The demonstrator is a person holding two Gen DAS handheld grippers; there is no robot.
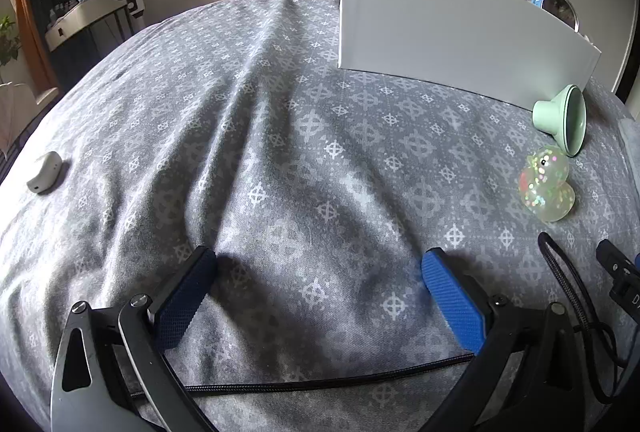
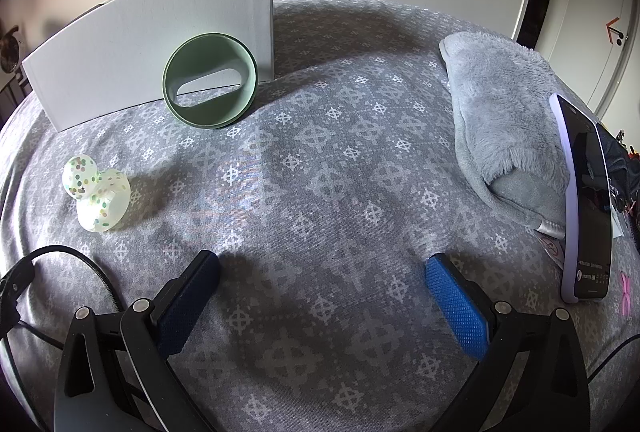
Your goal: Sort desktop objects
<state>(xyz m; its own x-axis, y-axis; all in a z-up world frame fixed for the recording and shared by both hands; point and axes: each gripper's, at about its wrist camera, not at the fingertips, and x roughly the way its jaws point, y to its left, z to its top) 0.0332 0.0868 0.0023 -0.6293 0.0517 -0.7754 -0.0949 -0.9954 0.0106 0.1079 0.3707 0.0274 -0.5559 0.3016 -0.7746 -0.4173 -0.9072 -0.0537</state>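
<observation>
Box [image 2: 148, 47] standing at back of cloth [image 2: 320, 171], funnel [image 2: 210, 81] leaning against it, duck toy [image 2: 96, 197] before them, phone [image 2: 586, 199] far right.
</observation>
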